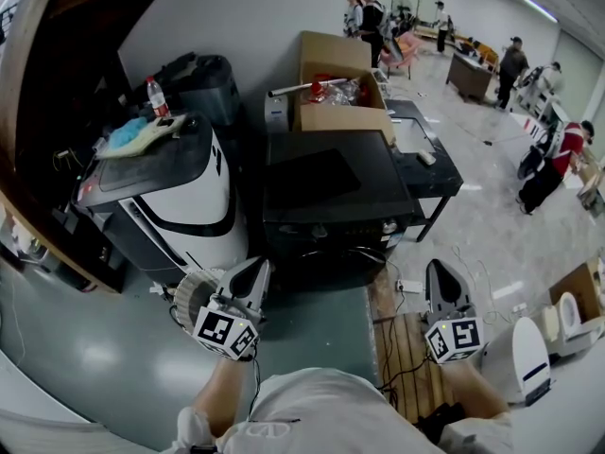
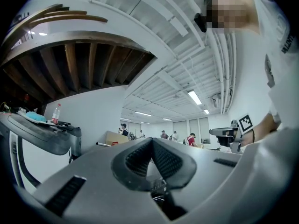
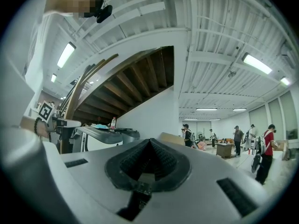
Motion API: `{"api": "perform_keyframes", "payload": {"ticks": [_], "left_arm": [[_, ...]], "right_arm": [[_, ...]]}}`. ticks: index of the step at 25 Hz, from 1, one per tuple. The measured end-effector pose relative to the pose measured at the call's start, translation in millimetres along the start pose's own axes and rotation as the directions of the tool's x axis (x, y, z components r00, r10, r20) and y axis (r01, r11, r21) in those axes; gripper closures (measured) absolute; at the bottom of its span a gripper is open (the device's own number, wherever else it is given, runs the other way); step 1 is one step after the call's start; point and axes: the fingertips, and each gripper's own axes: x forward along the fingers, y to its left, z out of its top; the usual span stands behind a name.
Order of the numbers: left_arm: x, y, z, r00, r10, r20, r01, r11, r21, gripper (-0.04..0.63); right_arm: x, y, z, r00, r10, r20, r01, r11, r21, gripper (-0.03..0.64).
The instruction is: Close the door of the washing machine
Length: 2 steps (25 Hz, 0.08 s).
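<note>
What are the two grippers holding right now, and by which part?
Nothing. The left gripper and the right gripper both have their jaws shut together, with nothing between them.

You are standing on a glossy grey-green floor [image 1: 95, 367] facing a white wall [image 1: 246, 17], while dark wooden beams [image 2: 77, 64] are slanting overhead and ceiling strip lights [image 3: 257, 63] are shining above people [image 1: 369, 12] far off.
</note>
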Motion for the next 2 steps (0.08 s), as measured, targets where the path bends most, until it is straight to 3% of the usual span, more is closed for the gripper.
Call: {"api": "perform_keyframes", "payload": {"ticks": [2], "left_arm": [[0.0, 0.2, -1.3, 1.0, 0.002, -0.001, -0.002, 1.0, -0.005, 0.592]], "right_arm": [[0.7, 1.3, -0.8, 1.0, 0.0, -0.002, 0.0, 1.0, 0.0, 0.607]]}}
